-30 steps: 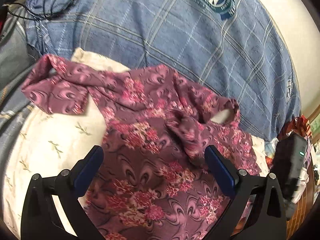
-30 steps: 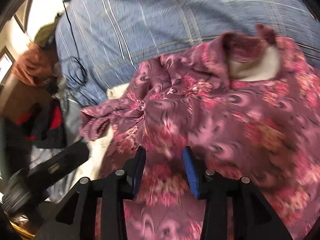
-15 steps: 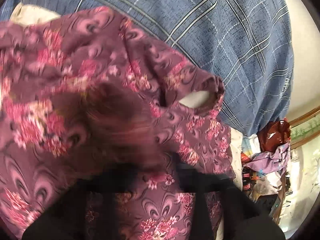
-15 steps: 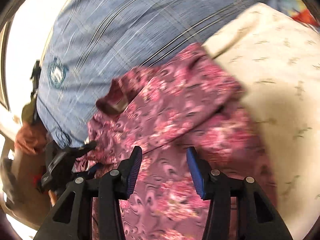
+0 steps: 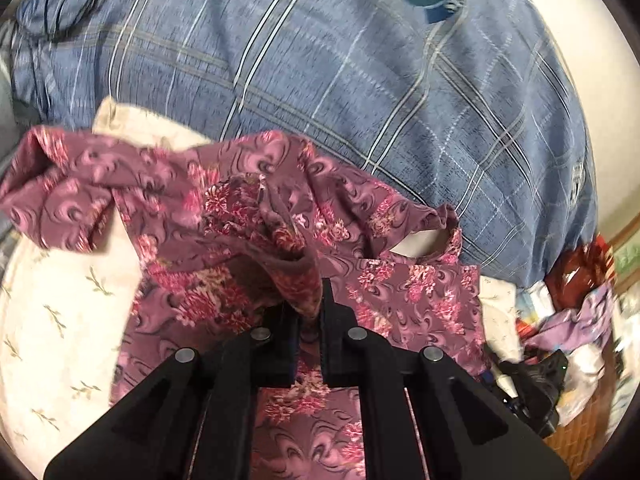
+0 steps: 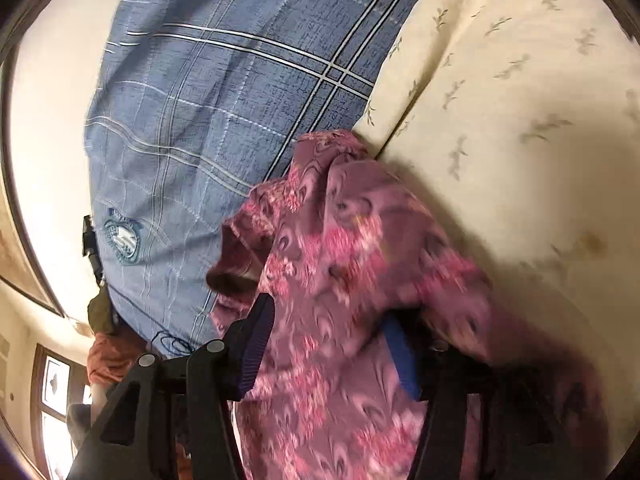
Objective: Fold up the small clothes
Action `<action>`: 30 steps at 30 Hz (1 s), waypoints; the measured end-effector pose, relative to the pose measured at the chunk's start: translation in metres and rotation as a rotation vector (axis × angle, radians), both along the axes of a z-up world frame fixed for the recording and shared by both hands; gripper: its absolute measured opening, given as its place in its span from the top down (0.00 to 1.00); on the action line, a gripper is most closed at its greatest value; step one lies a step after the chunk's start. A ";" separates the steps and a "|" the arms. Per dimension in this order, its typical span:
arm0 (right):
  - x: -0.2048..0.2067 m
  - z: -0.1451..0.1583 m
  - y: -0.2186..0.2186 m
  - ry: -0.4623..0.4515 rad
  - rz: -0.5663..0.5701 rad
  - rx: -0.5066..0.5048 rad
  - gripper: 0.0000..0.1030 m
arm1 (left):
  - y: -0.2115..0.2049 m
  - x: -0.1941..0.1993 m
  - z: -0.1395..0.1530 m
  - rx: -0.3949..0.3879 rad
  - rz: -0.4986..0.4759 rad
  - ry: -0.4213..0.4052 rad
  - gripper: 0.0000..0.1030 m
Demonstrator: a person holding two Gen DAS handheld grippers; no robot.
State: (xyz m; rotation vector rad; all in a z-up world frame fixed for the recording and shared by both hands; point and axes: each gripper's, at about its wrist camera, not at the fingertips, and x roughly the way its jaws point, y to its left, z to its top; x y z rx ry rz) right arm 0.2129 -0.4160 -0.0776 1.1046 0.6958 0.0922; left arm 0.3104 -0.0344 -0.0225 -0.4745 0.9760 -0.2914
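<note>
A small purple-pink floral top (image 5: 404,292) lies on a cream sheet with a leaf print (image 5: 52,312). My left gripper (image 5: 310,312) is shut on a fold of the top, a sleeve pulled up over its front. The neck opening (image 5: 416,240) shows to the right. In the right wrist view the same top (image 6: 340,280) fills the space between the fingers of my right gripper (image 6: 332,344). Its jaws stand apart with cloth bunched over the right finger (image 6: 400,360); the picture is blurred there.
A blue plaid pillow (image 5: 340,88) lies behind the top, also in the right wrist view (image 6: 208,120). A black cable (image 5: 72,4) lies on its far left. Piled clothes and clutter (image 5: 568,320) sit at the right. My other gripper (image 5: 536,384) shows low right.
My left gripper has shut on a fold of the top and lifted it over the front. The right gripper swung to the top's right side and stays open.
</note>
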 end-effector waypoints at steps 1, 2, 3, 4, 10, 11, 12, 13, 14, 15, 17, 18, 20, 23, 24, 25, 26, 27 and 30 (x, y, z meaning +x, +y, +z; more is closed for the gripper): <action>-0.003 0.007 -0.006 -0.034 -0.032 -0.015 0.97 | 0.002 0.001 -0.003 -0.018 0.001 0.006 0.94; -0.011 0.017 -0.013 -0.076 -0.073 -0.053 0.97 | 0.001 0.001 -0.006 -0.022 -0.007 0.013 0.94; -0.019 0.023 -0.020 -0.094 -0.107 -0.089 0.97 | -0.002 0.002 -0.012 -0.021 -0.022 0.027 0.93; -0.022 0.021 -0.025 -0.082 -0.113 -0.097 0.97 | -0.009 0.003 -0.022 -0.009 -0.037 0.061 0.93; -0.038 -0.008 -0.027 0.054 -0.009 -0.147 0.91 | -0.009 -0.014 -0.056 0.022 -0.053 0.161 0.92; -0.043 -0.004 -0.026 0.051 0.001 -0.153 0.89 | -0.004 -0.019 -0.052 0.004 -0.058 0.160 0.91; -0.049 0.002 -0.027 0.046 0.010 -0.167 0.89 | 0.002 -0.025 -0.047 -0.014 -0.069 0.154 0.89; -0.056 0.011 -0.028 0.025 0.015 -0.186 0.89 | 0.010 -0.031 -0.040 -0.033 -0.076 0.131 0.87; -0.059 0.020 -0.030 0.000 0.012 -0.203 0.87 | 0.016 -0.034 -0.032 -0.040 -0.071 0.105 0.79; -0.060 0.034 -0.034 -0.041 0.002 -0.234 0.79 | 0.020 -0.034 -0.027 -0.039 -0.062 0.090 0.64; -0.047 0.050 -0.040 -0.071 0.001 -0.278 0.55 | 0.025 -0.028 -0.016 -0.021 -0.030 0.059 0.41; -0.032 0.056 -0.042 -0.071 0.003 -0.308 0.48 | 0.026 -0.023 -0.015 -0.014 -0.030 0.051 0.34; -0.004 0.057 -0.044 -0.062 0.036 -0.312 0.48 | 0.020 -0.004 -0.020 -0.014 -0.065 0.083 0.32; 0.050 0.045 -0.039 0.010 0.090 -0.335 0.48 | 0.005 0.023 -0.041 -0.028 -0.101 0.188 0.32; 0.065 0.041 -0.034 0.030 0.092 -0.366 0.48 | 0.002 0.028 -0.045 -0.025 -0.103 0.208 0.32; 0.083 0.036 -0.029 0.042 0.114 -0.385 0.47 | -0.003 0.033 -0.048 -0.019 -0.103 0.211 0.33; 0.097 0.029 -0.025 0.069 0.152 -0.380 0.51 | -0.006 0.036 -0.047 -0.009 -0.103 0.195 0.46; 0.115 0.023 -0.019 0.110 0.208 -0.388 0.85 | -0.010 0.037 -0.043 -0.006 -0.111 0.173 0.69; 0.113 0.055 -0.012 -0.049 0.179 -0.496 0.93 | -0.012 0.035 -0.027 -0.002 -0.120 0.072 0.81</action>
